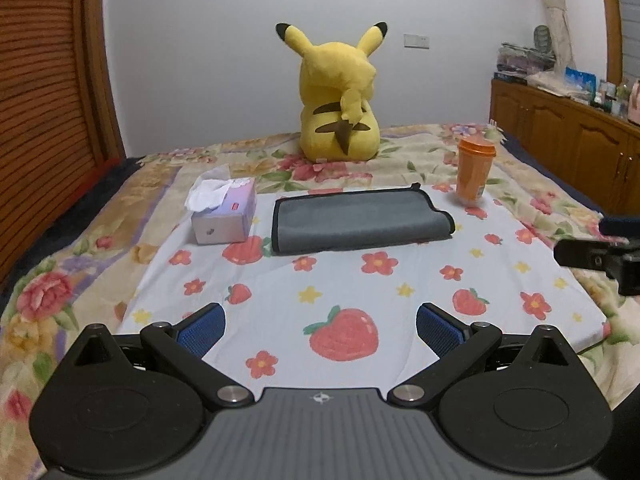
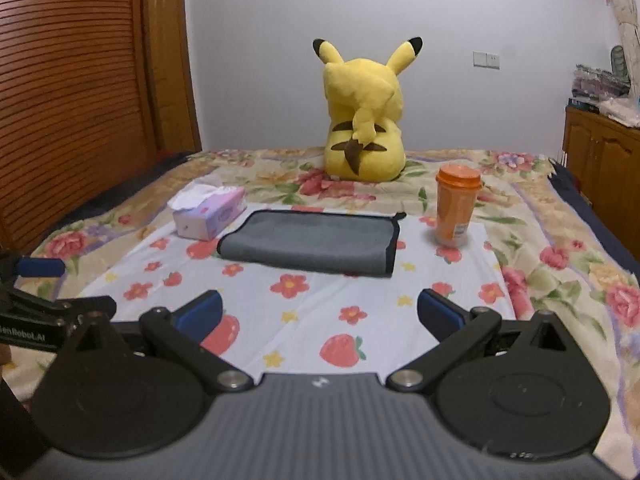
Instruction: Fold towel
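Observation:
A grey towel (image 1: 360,218) with black edging lies folded into a flat rectangle on the white strawberry-print cloth (image 1: 360,292) on the bed; it also shows in the right wrist view (image 2: 316,242). My left gripper (image 1: 320,330) is open and empty, held above the cloth well short of the towel. My right gripper (image 2: 320,314) is open and empty too, also short of the towel. Part of the right gripper (image 1: 600,256) shows at the right edge of the left wrist view, and part of the left gripper (image 2: 44,300) at the left edge of the right wrist view.
A tissue box (image 1: 224,212) stands left of the towel and an orange lidded cup (image 1: 475,168) to its right. A yellow plush toy (image 1: 340,96) sits behind them. A wooden slatted headboard (image 1: 44,100) is at left, wooden cabinets (image 1: 568,140) at right.

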`<state>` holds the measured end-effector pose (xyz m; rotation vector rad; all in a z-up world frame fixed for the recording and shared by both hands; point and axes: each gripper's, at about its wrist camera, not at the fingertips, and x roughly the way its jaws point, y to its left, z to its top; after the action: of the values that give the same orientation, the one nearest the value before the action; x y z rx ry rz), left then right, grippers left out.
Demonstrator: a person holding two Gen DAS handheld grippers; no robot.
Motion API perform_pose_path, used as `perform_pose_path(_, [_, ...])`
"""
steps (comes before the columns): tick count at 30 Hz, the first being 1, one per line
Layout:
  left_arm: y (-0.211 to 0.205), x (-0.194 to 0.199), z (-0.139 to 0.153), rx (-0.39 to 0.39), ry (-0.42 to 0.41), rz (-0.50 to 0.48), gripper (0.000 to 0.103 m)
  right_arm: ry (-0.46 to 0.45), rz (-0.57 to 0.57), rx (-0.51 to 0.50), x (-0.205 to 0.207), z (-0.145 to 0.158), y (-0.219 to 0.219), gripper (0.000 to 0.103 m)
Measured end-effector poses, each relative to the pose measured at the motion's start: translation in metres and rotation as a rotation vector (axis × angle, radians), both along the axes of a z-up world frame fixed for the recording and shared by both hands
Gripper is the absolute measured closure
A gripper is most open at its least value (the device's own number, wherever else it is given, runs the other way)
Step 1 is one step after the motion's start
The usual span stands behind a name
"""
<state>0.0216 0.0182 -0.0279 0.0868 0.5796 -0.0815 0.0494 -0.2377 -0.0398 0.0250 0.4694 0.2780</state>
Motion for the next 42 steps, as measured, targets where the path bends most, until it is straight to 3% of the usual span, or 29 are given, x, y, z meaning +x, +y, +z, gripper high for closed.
perform_pose_path(10, [0.018,0.0,-0.003,-0.085,-0.009,0.064,0.0,-0.02,-0.025,-0.029,-0.002,-0.012,0.002,0.0])
perform_pose_path(42, [0.004,-0.027,0.012,-0.01,-0.202,0.009,0.0,-0.14,-0.097,0.021,-0.014,-0.005,-0.015,0.0])
